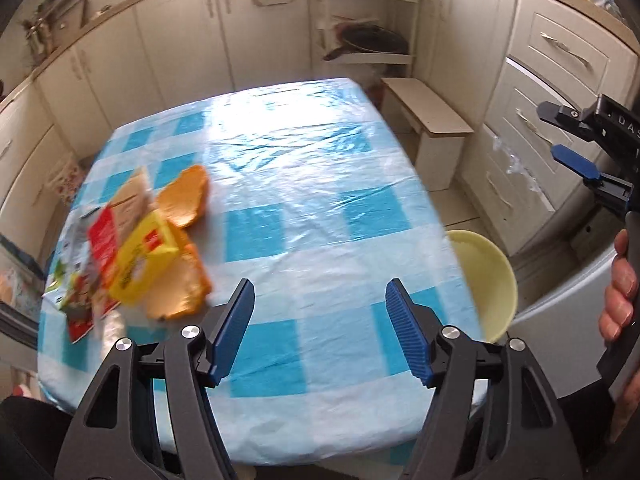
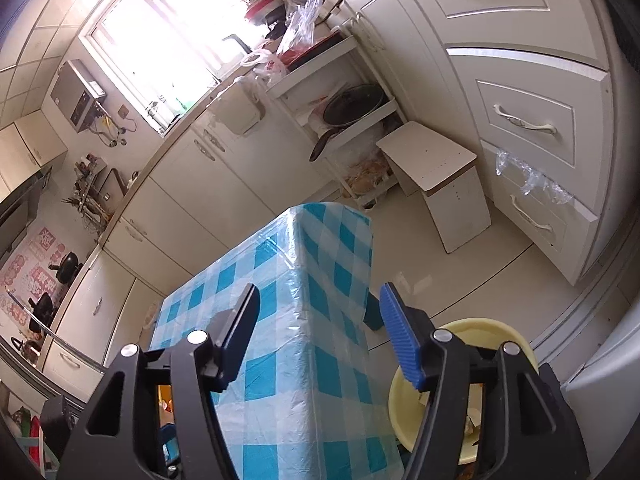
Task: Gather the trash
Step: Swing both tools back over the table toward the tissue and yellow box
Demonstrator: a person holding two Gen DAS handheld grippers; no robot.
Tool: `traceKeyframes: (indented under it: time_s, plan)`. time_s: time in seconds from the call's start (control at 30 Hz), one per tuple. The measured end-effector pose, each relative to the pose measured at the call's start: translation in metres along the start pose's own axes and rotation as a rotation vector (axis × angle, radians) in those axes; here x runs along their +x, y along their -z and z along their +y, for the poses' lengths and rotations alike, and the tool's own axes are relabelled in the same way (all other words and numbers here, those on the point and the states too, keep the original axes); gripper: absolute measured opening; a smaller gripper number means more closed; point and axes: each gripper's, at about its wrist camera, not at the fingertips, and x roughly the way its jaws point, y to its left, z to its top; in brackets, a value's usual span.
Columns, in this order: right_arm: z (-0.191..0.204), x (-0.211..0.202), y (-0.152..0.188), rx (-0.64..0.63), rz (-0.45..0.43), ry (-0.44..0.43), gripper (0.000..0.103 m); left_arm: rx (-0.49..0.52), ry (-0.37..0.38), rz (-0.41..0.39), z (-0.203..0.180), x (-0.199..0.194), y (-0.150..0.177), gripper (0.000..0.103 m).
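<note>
Your left tongs point(image 1: 320, 332) gape empty over the worktop's point(image 1: 300, 168) near edge; your right tongs point(image 2: 320, 340) are open and empty too. The trash pile point(image 1: 136, 248) sits at the worktop's left edge, the yellow bin point(image 1: 486, 280) off its right edge. Swing left, grip one wrapper squarely

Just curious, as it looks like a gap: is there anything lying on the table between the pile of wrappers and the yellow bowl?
Nothing: in the left wrist view only bare checked tablecloth separates the wrappers from the yellow bowl.
</note>
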Motion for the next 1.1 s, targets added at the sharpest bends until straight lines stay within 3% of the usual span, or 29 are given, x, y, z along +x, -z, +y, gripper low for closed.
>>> traceKeyframes:
  time_s: [0.27,0.43,0.8,1.1]
  plan:
    - [0.032,0.021,0.015,-0.078,0.068,-0.024,0.066,-0.168,-0.195,0.022,0.107,-0.008,0.031,0.071]
    - [0.054,0.039,0.030,-0.137,0.126,-0.028,0.067,-0.283,-0.221,0.052,0.153,-0.006,0.045,0.072]
    - [0.103,0.069,0.055,-0.246,0.215,-0.062,0.070,-0.306,-0.213,0.090,0.170,0.012,0.055,0.074]
    - [0.150,0.098,0.078,-0.283,0.302,-0.165,0.070,-0.301,-0.215,0.107,0.173,0.020,0.058,0.074]
